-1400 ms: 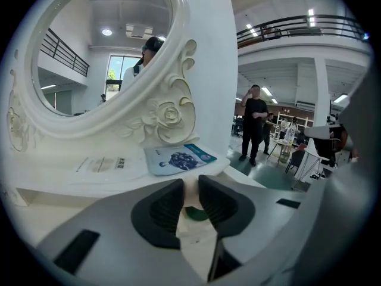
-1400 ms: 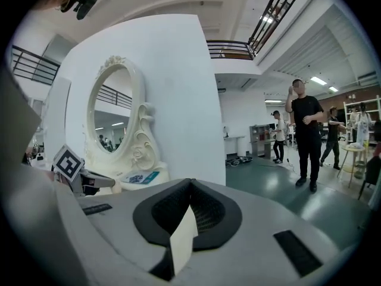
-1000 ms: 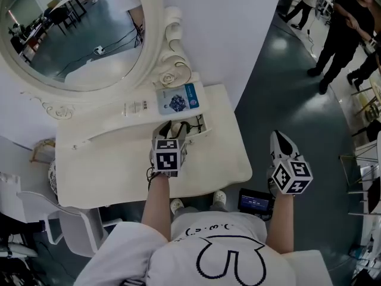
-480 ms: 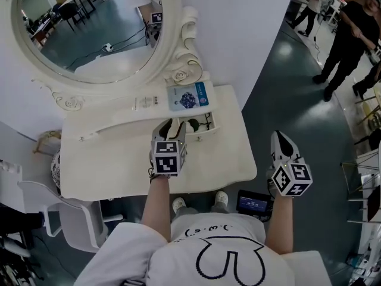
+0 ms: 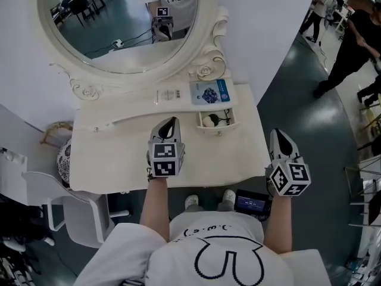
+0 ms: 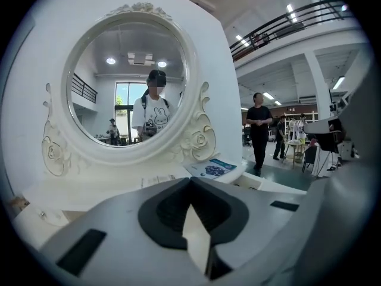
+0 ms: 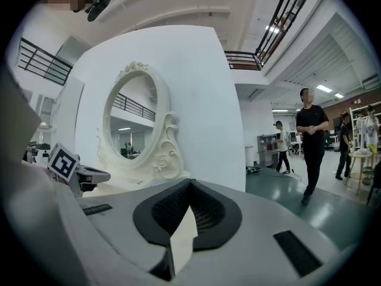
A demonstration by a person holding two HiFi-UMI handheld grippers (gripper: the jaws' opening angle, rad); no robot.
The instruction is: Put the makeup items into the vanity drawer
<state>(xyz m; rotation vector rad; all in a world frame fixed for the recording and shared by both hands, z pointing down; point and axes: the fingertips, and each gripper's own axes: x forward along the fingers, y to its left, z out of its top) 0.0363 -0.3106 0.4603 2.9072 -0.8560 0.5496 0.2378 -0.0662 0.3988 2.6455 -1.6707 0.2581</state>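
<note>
The white vanity point(image 5: 107, 159) has a small drawer point(image 5: 231, 124) standing open at its back right, with a round pale item and dark cord-like things inside. A blue and white packet point(image 5: 209, 92) point(image 6: 212, 167) and a white labelled tube point(image 5: 169, 94) lie on the shelf under the mirror. My left gripper point(image 5: 169, 126) point(image 6: 190, 179) hovers over the tabletop just left of the drawer. Its jaws have just been closing and are now shut, with nothing between them. My right gripper point(image 5: 278, 138) point(image 7: 190, 181) is off the table's right edge, over the floor, shut and holding nothing.
A large oval mirror point(image 5: 122, 22) in a carved frame rises behind the tabletop. A white chair point(image 5: 65, 213) stands at the left. A small screen device point(image 5: 251, 202) lies on the floor by the person's feet. Other people point(image 5: 351, 46) stand on the floor to the right.
The left gripper has drawn back from the open drawer toward the person and its jaws have closed on nothing. The view now takes in more of the mirror.
</note>
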